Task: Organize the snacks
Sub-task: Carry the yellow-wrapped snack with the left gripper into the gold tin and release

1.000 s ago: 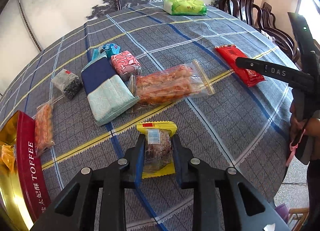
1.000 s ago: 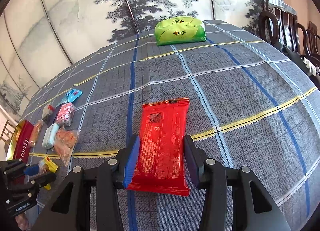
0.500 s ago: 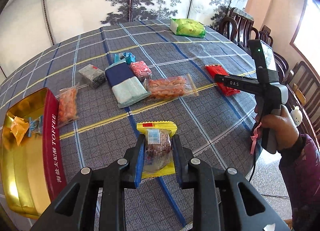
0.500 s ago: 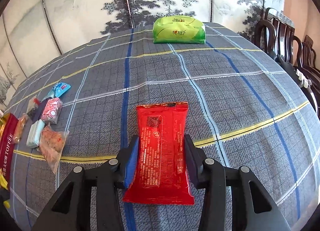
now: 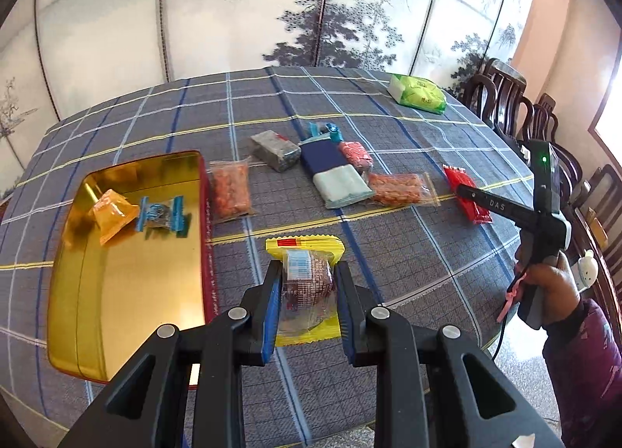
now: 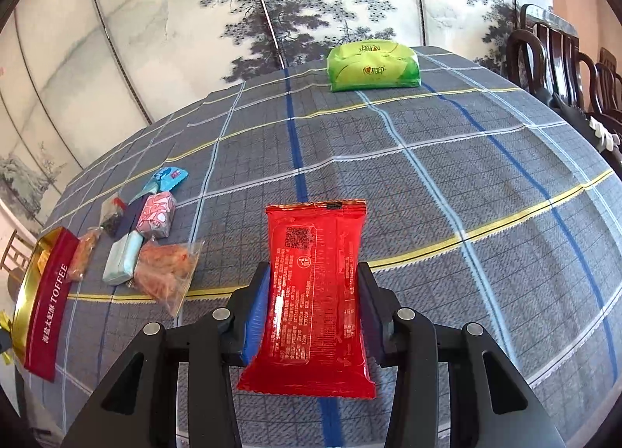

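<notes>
My left gripper is shut on a yellow-edged clear snack packet and holds it above the table, just right of the gold toffee tin. The tin holds an orange packet and a blue-wrapped candy. My right gripper is shut on a red snack packet and holds it just above the checked tablecloth. The right gripper and red packet also show at the right of the left wrist view. The tin's red side shows at the far left of the right wrist view.
Several snacks lie mid-table: an orange bag, a grey packet, a navy and mint pack, a pink candy and a clear bag of orange snacks. A green pack lies at the far edge. Wooden chairs stand right.
My left gripper has risen and swung left with the yellow packet, bringing the tin's inside into view. My right gripper has lifted the red packet slightly and stays closed on it.
</notes>
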{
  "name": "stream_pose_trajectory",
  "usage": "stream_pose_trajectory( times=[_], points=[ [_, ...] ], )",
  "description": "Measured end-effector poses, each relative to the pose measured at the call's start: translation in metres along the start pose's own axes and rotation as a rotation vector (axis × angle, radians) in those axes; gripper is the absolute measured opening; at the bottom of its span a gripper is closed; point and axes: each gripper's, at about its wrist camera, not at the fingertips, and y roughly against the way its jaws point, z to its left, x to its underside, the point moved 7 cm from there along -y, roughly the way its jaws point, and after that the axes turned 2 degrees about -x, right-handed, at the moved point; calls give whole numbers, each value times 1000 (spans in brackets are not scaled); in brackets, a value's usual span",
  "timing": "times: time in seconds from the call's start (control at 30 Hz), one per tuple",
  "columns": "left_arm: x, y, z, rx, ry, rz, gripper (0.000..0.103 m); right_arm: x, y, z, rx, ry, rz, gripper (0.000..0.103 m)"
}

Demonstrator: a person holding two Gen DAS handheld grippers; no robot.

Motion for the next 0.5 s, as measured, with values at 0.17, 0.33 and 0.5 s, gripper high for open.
stream_pose_trajectory(
  times=[0.17, 0.33, 0.5],
  points=[
    [-1, 9, 26, -36, 35, -20, 23, 2, -3, -2, 19, -12, -6, 44],
    [0, 13, 49, -69, 64, -36, 23, 2, -6, -8, 16, -44, 5, 44],
    [0, 15, 70, -130, 68, -59, 23, 2, -7, -6, 32, -25, 10, 44]
  ],
)
